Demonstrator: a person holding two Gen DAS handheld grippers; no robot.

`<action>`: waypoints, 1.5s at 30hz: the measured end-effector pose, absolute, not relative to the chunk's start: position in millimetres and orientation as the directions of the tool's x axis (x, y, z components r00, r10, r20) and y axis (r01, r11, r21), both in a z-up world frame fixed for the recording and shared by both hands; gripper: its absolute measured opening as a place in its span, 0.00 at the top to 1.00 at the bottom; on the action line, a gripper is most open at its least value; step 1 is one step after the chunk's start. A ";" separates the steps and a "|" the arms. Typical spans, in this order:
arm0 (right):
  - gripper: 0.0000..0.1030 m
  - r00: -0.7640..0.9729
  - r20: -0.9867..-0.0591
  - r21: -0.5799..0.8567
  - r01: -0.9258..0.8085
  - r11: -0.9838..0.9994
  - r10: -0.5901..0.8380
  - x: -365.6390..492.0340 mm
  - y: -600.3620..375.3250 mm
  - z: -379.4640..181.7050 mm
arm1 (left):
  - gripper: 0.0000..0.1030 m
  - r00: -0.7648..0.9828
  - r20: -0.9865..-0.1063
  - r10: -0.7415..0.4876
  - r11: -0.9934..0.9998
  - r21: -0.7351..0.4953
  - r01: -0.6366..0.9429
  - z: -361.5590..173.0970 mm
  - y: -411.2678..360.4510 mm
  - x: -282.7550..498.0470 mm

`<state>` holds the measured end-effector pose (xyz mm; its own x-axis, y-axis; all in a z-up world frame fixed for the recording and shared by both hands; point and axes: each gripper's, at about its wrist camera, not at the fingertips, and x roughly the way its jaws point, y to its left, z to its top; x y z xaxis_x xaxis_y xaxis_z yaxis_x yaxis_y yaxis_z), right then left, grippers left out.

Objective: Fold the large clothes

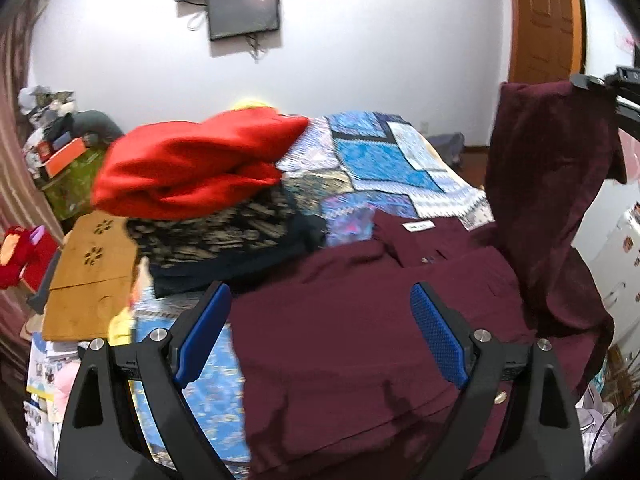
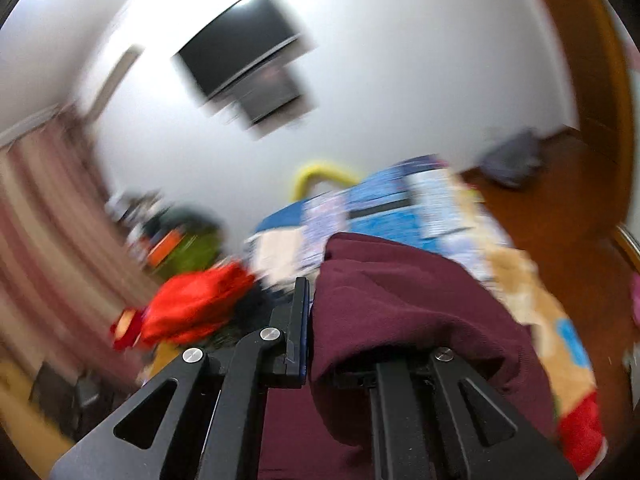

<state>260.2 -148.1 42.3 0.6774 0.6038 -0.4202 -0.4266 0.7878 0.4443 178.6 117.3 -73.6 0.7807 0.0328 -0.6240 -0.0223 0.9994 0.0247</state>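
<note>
1. The left tongs (image 1: 320, 332) stand wide and released, nothing between the blue pads (image 1: 438, 340), hovering over the maroon shirt (image 1: 352, 320) spread on the bed (image 1: 372, 160).
2. The right tongs (image 2: 310, 320) are clenched on a fold of that shirt and hold it raised at two o'clock from the left tongs.
3. The shirt's long axis runs from six toward one o'clock; the free near hem lies under the left tongs, the nearer for it.
4. A white collar label (image 1: 416, 225) at one o'clock is too small to read.
</note>
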 end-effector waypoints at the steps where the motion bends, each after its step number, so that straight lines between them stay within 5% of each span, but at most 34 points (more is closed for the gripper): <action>1: 0.93 0.642 -0.439 0.425 -0.468 0.775 0.629 260.1 -121.3 42.9 | 0.12 0.784 -0.620 0.037 0.999 0.019 -0.033 -71.7 125.3 175.0; 8: 0.93 0.365 -0.666 0.343 -0.624 0.702 0.651 255.6 35.5 -32.4 | 0.09 0.785 -0.606 0.124 0.987 -0.004 -0.159 -74.6 186.4 137.3; 17: 0.89 0.045 -0.912 0.286 -0.640 0.713 0.407 249.2 120.9 -178.3 | 0.09 0.717 -0.677 0.165 0.963 -0.048 -0.267 -109.7 234.0 118.4; 23: 0.54 -0.062 -0.893 0.369 -0.669 0.645 0.446 230.1 117.0 -156.6 | 0.09 0.697 -0.702 0.145 0.966 -0.051 -0.253 -120.3 226.1 129.7; 31: 0.50 0.146 -0.841 0.270 -0.721 0.639 0.521 217.1 35.5 -81.5 | 0.09 0.716 -0.689 0.109 0.991 0.016 -0.136 -111.1 178.8 152.9; 33: 0.35 0.231 -0.824 0.233 -0.694 0.681 0.517 218.8 5.4 -70.7 | 0.09 0.714 -0.693 0.098 0.995 0.050 -0.087 -112.9 160.5 160.6; 38: 0.31 0.440 -0.796 0.117 -0.562 0.819 0.416 224.7 -73.1 -63.7 | 0.09 0.677 -0.733 0.066 0.988 0.144 0.060 -136.7 109.4 184.9; 45: 0.31 0.510 -0.825 0.063 -0.345 0.937 0.243 233.3 -166.7 -91.7 | 0.09 0.605 -0.791 0.094 0.955 0.243 0.170 -183.4 57.9 233.1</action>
